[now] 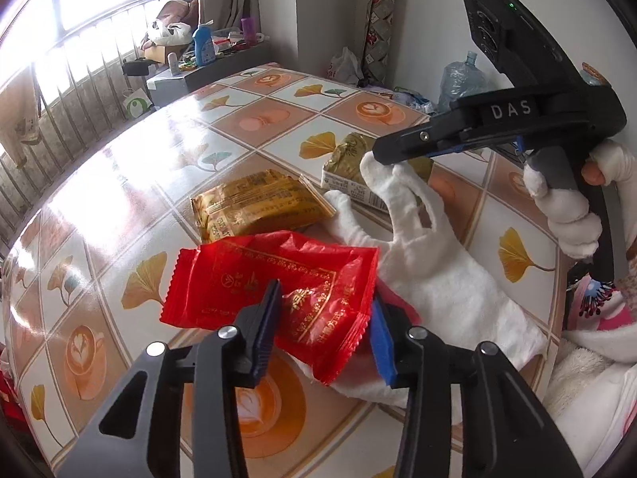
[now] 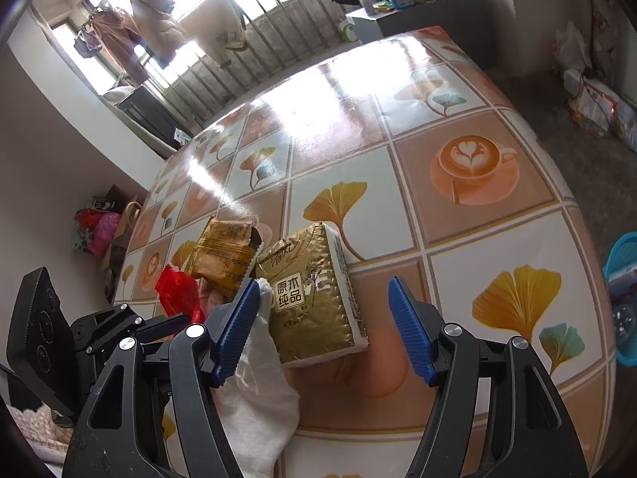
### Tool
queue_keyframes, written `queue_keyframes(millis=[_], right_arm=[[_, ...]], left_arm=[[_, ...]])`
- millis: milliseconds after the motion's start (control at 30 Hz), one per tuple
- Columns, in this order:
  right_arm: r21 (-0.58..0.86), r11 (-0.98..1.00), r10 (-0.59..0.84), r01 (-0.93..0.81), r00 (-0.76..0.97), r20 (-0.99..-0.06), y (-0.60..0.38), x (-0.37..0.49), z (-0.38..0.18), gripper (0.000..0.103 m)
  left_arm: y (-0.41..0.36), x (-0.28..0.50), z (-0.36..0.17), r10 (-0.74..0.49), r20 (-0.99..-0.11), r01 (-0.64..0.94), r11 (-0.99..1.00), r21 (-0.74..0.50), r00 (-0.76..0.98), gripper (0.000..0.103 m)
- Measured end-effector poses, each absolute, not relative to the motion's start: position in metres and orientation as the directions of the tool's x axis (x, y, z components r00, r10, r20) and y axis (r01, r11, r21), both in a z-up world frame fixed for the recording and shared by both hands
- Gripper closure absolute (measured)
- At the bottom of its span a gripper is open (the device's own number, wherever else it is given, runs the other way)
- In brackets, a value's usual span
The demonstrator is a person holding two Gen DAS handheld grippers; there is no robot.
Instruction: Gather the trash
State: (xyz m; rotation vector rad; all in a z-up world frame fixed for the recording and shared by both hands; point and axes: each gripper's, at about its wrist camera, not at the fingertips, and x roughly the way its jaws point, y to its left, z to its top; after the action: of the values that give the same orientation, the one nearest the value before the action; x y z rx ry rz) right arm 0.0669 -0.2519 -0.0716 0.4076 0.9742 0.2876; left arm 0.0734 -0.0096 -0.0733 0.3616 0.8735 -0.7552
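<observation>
A red snack wrapper point(image 1: 274, 283) lies on the patterned table between the open fingers of my left gripper point(image 1: 324, 330), partly resting on a white glove point(image 1: 434, 279). Beyond it lie a gold snack wrapper point(image 1: 258, 203) and a gold tissue pack point(image 1: 354, 167). My right gripper point(image 1: 382, 151) hovers over the glove's fingertips beside the tissue pack. In the right wrist view my right gripper point(image 2: 322, 326) is open around the tissue pack point(image 2: 314, 298), with the glove point(image 2: 254, 390) under its left finger. The gold wrapper point(image 2: 223, 255) and red wrapper point(image 2: 175, 294) lie to the left.
The table point(image 1: 131, 183) has a glossy tile-pattern cloth. A window with railing is behind it. A cluttered side shelf point(image 1: 207, 51) stands at the back. A water jug point(image 1: 462, 79) and bags sit by the wall. A blue basket point(image 2: 625, 279) is on the floor at right.
</observation>
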Motion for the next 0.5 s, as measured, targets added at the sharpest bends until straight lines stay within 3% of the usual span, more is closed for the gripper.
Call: queue_keyframes(millis=[233, 500], right_arm=[[0.455, 0.889, 0.411, -0.056, 0.539, -0.736, -0.254, 0.067, -0.070, 0.039], [0.394, 0.919, 0.331, -0.008, 0.559, -0.760, -0.258, 0.067, -0.074, 0.043]], left_arm=[[0.008, 0.094, -0.061, -0.543, -0.752, 0.667, 0.721, -0.190, 0.373, 0.088], [0.021, 0.106, -0.057, -0.589, -0.716, 0.595, 0.745, -0.302, 0.375, 0.092]])
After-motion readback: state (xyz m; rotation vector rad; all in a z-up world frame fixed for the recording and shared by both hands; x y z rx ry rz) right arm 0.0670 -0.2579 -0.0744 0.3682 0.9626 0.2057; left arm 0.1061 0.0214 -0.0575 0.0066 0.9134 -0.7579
